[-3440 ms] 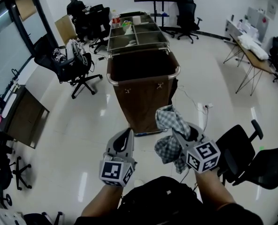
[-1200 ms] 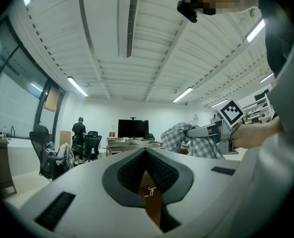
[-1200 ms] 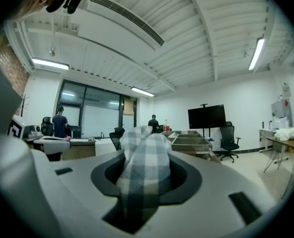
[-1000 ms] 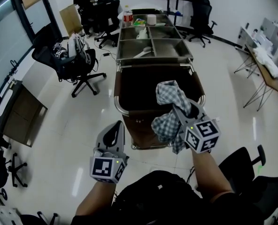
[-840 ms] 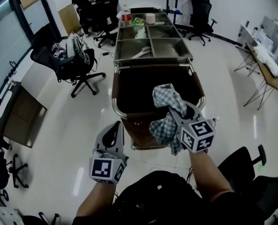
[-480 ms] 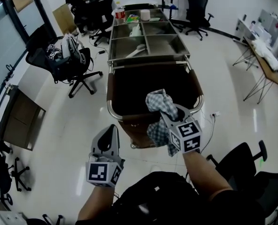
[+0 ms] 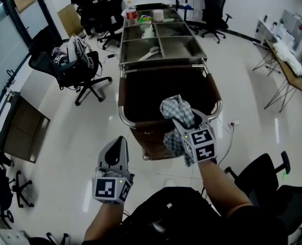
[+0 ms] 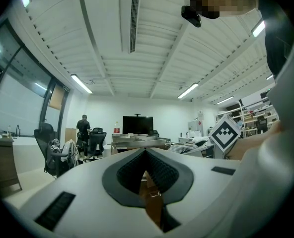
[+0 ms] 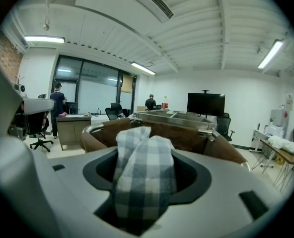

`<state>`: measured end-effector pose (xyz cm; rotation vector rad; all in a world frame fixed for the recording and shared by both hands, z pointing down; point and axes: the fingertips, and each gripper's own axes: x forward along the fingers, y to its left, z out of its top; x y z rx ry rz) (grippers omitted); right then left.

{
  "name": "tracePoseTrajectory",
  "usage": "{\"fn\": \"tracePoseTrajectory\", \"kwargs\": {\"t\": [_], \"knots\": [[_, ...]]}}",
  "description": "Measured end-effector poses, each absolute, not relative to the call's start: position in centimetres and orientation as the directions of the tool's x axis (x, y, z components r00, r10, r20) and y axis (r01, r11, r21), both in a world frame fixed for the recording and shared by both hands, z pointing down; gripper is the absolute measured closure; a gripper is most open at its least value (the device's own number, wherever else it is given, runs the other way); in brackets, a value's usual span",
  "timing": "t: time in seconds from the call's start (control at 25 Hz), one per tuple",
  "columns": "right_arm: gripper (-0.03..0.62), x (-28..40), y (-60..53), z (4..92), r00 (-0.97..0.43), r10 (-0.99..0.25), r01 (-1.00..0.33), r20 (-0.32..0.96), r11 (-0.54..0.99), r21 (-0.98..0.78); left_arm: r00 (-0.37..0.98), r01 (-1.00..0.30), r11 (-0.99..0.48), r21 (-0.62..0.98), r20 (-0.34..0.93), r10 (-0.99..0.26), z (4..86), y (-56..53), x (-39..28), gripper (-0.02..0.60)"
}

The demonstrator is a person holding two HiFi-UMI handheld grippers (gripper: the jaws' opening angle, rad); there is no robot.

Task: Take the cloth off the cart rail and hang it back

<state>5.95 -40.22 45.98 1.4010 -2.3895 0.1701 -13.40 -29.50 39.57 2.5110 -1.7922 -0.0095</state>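
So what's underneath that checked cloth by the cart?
The near chrome rail and the brown bag behind it pass beneath the checked cloth. The stretch right under it is covered, so whether cloth touches rail cannot be told.

left hand-held gripper [image 8: 146, 151]: jaws together, empty | cart [image 8: 137, 142]: ahead | person [image 8: 83, 127]: far left

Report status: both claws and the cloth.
Left claw shut, empty, held clear. Right claw has just been opening, checked cloth between its jaws. Cloth bunched over the cart's near rail. Nothing in the way.
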Motion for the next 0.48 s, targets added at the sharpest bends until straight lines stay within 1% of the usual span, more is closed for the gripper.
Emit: {"fn": "tracePoseTrajectory", "kwargs": {"t": [0.12, 0.48], "knots": [[0.283, 6.2, -40.0, 46.0, -0.443, -0.816, -0.865, 0.372, 0.498, 0.063, 0.314, -0.949, -0.313, 0.046, 0.019, -0.949, 39.4, -28.9, -14.3, 0.581], [0.241, 6.2, -40.0, 45.7, -0.430, -0.812, -0.864, 0.396, 0.497, 0.083, 0.315, -0.948, -0.315, 0.033, -0.009, -0.949, 38.5, -26.7, -14.7, 0.581]]}}
